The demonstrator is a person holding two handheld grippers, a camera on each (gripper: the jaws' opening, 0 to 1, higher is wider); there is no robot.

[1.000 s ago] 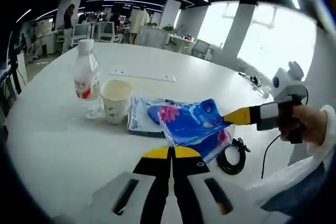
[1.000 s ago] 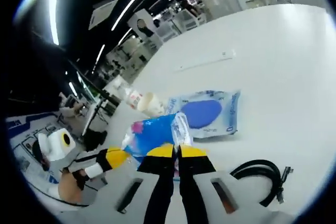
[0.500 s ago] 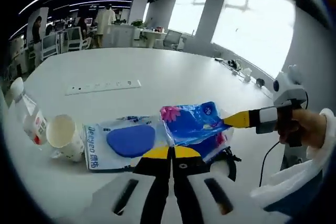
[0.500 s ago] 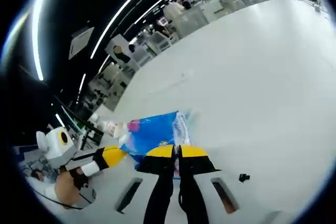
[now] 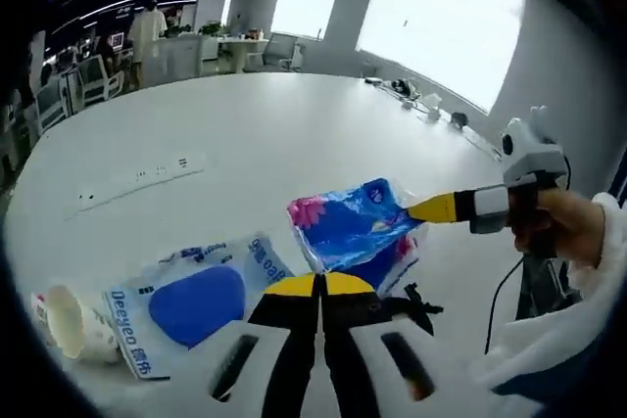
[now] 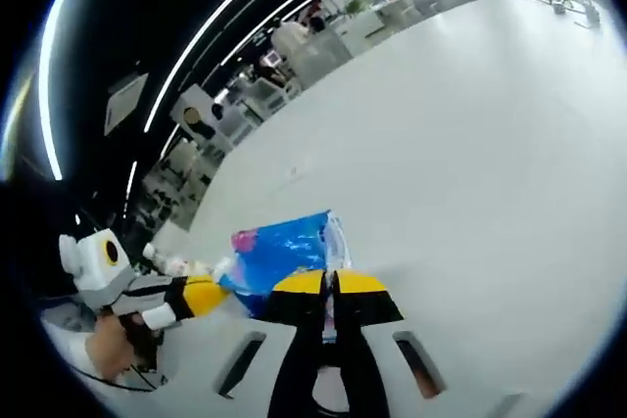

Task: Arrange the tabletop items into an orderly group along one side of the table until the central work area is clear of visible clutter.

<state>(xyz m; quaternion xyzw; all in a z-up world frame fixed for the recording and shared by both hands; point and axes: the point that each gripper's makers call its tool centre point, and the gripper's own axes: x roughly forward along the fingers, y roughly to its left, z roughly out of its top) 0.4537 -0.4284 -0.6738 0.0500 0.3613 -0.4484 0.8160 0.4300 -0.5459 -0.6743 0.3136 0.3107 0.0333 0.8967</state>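
Spanning both views, the white table (image 5: 294,134) is mostly bare. Blue tissue pack (image 5: 345,232) is held above it, both hand-held grippers, left (image 5: 319,286) and right (image 6: 330,284), closed on opposite ends. Wipes pack (image 5: 191,301), cup (image 5: 69,325) and black cable (image 5: 419,302) lie near-left, ungrouped; judged about midway.

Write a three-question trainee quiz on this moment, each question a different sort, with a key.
1. True or false: both grippers are shut on the blue tissue pack.
2. Which lies nearest the paper cup? A) white wipes pouch B) black cable C) power strip
3. Fill in: the paper cup lies on its ____.

Key: 1 true: left gripper and right gripper both pinch it. 2 A. 3 side.
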